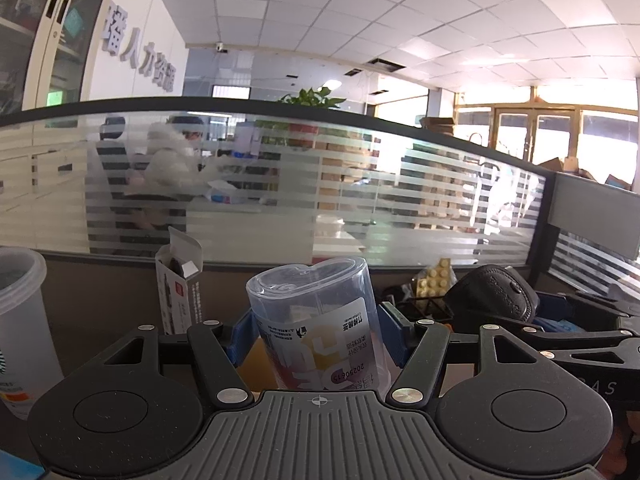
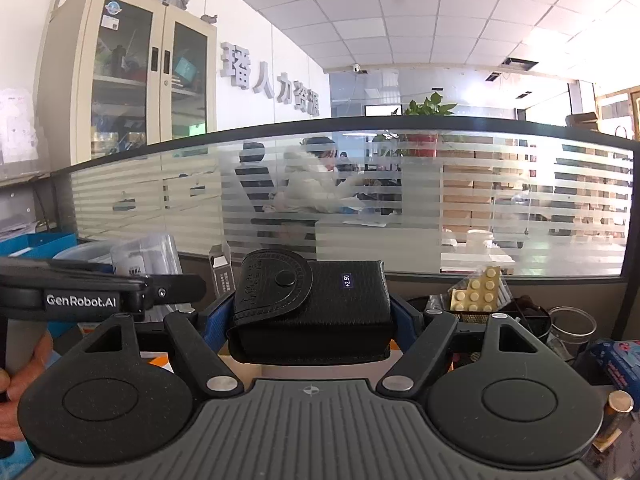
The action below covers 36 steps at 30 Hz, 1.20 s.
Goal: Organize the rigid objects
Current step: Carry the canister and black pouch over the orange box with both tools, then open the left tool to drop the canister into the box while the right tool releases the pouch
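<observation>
My left gripper (image 1: pixel 316 330) is shut on a clear heart-shaped plastic container (image 1: pixel 316 320) with a printed label, held upright above the desk. In the right wrist view my right gripper (image 2: pixel 308 322) is shut on a black leather case (image 2: pixel 312 312) with a snap flap and a small "+2.50" tag, lying crosswise between the blue pads (image 2: pixel 214 320). The same black leather case (image 1: pixel 494 298) shows to the right in the left wrist view. The clear container (image 2: pixel 146 256) appears at the left in the right wrist view, behind the other gripper's black body.
A frosted plastic cup (image 1: pixel 20 320) stands at far left, an open white carton (image 1: pixel 180 280) behind it. A yellow studded brick (image 2: pixel 478 290) sits in a black mesh basket (image 2: pixel 520 314), with a glass jar (image 2: pixel 572 326) beside it. A striped glass partition (image 1: pixel 320 184) closes the desk's far side.
</observation>
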Available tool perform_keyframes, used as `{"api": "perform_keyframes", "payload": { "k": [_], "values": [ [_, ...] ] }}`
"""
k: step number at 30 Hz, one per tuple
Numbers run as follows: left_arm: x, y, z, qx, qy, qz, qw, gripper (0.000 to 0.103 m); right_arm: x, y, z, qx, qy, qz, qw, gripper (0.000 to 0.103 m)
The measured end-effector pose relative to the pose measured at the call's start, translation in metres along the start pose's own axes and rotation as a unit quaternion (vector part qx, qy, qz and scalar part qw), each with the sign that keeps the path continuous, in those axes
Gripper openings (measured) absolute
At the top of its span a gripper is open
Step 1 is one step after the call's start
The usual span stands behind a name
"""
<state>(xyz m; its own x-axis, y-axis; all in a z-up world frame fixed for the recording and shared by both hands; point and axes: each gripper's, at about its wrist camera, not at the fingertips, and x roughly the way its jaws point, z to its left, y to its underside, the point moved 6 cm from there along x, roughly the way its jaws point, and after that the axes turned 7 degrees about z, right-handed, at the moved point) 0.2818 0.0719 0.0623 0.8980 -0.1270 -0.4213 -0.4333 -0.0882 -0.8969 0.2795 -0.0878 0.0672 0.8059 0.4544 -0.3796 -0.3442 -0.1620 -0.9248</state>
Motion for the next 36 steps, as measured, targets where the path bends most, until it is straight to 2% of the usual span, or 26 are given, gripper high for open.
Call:
{"api": "perform_keyframes", "payload": {
  "k": [11,36],
  "values": [
    [0.030,0.011,0.003,-0.004,-0.012,0.020,0.9997,0.063,0.029,0.015,-0.009,0.010,0.005,0.022,1.000,0.074],
    [0.074,0.040,0.009,0.002,-0.013,0.081,0.9966,0.063,0.068,0.043,-0.021,-0.001,0.032,0.081,0.996,0.074]
  ]
}}
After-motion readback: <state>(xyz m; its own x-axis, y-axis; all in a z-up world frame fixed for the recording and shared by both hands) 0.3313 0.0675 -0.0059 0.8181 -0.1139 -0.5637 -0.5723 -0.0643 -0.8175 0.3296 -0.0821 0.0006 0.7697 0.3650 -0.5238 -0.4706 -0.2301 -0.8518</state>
